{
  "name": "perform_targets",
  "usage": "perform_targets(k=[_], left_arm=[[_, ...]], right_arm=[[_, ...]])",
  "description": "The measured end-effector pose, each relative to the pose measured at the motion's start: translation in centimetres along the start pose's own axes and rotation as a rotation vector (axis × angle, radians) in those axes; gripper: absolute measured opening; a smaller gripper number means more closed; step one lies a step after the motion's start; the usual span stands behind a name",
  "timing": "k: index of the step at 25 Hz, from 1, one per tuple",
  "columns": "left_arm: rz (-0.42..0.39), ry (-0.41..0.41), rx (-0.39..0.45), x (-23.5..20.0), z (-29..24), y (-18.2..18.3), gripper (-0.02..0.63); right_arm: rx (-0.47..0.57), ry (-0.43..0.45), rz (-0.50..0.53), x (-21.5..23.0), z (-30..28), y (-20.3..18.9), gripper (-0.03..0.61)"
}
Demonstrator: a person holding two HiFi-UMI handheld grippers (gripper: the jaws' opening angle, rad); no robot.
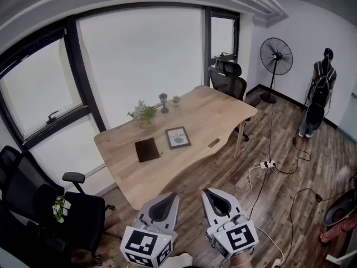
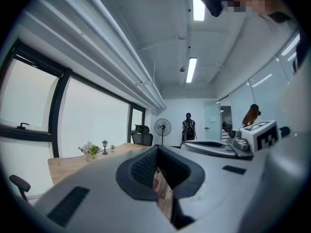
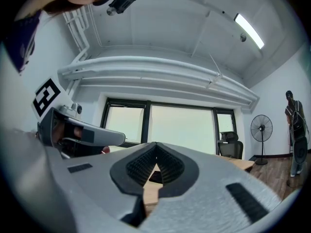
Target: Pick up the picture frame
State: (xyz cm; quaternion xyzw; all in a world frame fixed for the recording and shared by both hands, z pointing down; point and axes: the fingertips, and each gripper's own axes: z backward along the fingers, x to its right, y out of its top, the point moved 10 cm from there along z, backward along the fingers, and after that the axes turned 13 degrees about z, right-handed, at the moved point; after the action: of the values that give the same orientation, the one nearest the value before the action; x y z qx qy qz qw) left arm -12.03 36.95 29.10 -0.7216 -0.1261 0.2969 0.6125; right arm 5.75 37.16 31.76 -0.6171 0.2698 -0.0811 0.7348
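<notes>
Head view: picture frame point(image 1: 178, 137), print illegible, on table point(image 1: 223, 116); left gripper point(image 1: 167, 197), right gripper point(image 1: 211, 193) jaws clenched, empty.

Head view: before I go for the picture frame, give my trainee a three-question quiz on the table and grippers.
1. True or false: the dark rectangular picture frame lies flat on the light wooden table.
2. What lies beside the frame, toward the picture's left? A) a flat black notebook B) a white mug C) an open laptop
3. Fill in: the grey left gripper and grey right gripper both have their jaws ____.
Key: 1 true; 2 A; 3 shut, with nothing between them.
</notes>
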Motion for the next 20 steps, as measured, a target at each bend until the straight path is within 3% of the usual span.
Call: perform_targets(k=[20], left_arm=[[0.001,-0.074,-0.024,-7.5,-4.7,1.6,0.003]], right_arm=[[-0.024,-0.038,0.006,0.3,-8.4,-0.6,0.000]])
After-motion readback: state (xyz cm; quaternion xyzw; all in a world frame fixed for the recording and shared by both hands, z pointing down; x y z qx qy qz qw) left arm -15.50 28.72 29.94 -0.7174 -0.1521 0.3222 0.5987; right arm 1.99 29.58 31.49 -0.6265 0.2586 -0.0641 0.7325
